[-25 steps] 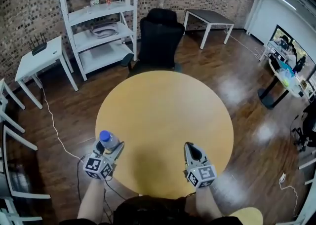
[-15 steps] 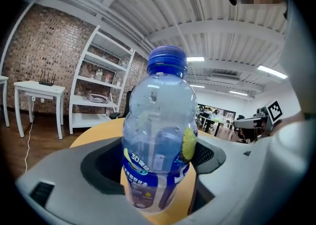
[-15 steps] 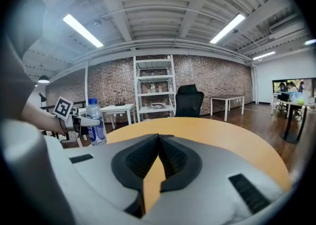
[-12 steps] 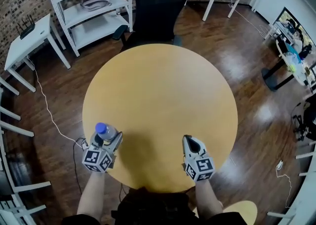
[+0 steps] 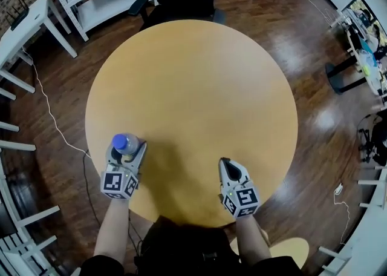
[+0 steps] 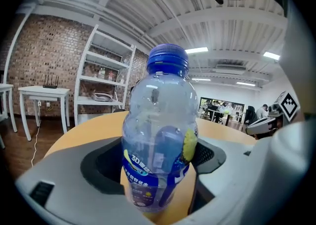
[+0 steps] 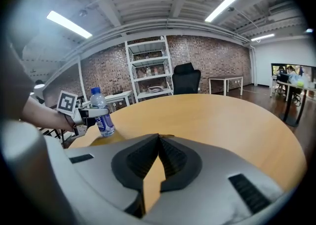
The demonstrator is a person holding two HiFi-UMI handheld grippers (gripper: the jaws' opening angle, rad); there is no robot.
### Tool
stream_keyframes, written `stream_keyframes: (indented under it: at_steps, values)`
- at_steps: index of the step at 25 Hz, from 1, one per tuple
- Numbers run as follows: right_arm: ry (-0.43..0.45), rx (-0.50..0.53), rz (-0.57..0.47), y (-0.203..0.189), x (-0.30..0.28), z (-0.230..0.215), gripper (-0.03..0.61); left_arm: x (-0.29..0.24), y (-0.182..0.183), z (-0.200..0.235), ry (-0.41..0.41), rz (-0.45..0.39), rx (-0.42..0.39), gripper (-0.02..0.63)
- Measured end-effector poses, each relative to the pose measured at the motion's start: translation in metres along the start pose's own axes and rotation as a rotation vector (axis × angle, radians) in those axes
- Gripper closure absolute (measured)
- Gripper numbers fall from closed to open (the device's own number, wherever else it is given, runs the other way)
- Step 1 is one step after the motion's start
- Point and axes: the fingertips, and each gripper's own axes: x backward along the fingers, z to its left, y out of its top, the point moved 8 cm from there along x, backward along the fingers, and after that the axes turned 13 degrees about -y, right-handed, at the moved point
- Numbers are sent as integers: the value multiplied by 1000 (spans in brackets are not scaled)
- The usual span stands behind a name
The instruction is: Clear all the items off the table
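While the left claw (image 5: 128,154) is clenched around one clear bottle (image 5: 121,143), blue cap up, the right claw (image 5: 225,164) is squeezed tight on nothing, its jaws meeting at the tips. Two claws, one bottle, one round bench (image 5: 193,81), that's the count! Both forearms reach in from the near edge. The left claw lies close to level and the right tips nose-down over the wood. The bottle stands upright at the bench's near-left edge, base right at the surface, touching or not I can't tell. Blue label, clear walls, contents I can't make out.
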Motion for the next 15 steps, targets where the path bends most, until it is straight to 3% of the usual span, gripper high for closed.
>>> stream_keyframes:
  at_steps: [5, 15]
  values:
    - [2, -8, 13, 0, -6, 3, 577, 3, -4, -4, -11, -7, -36, 239]
    - [-6, 4, -3, 5, -2, 13, 577, 2, -2, 0, -61, 38, -1, 193]
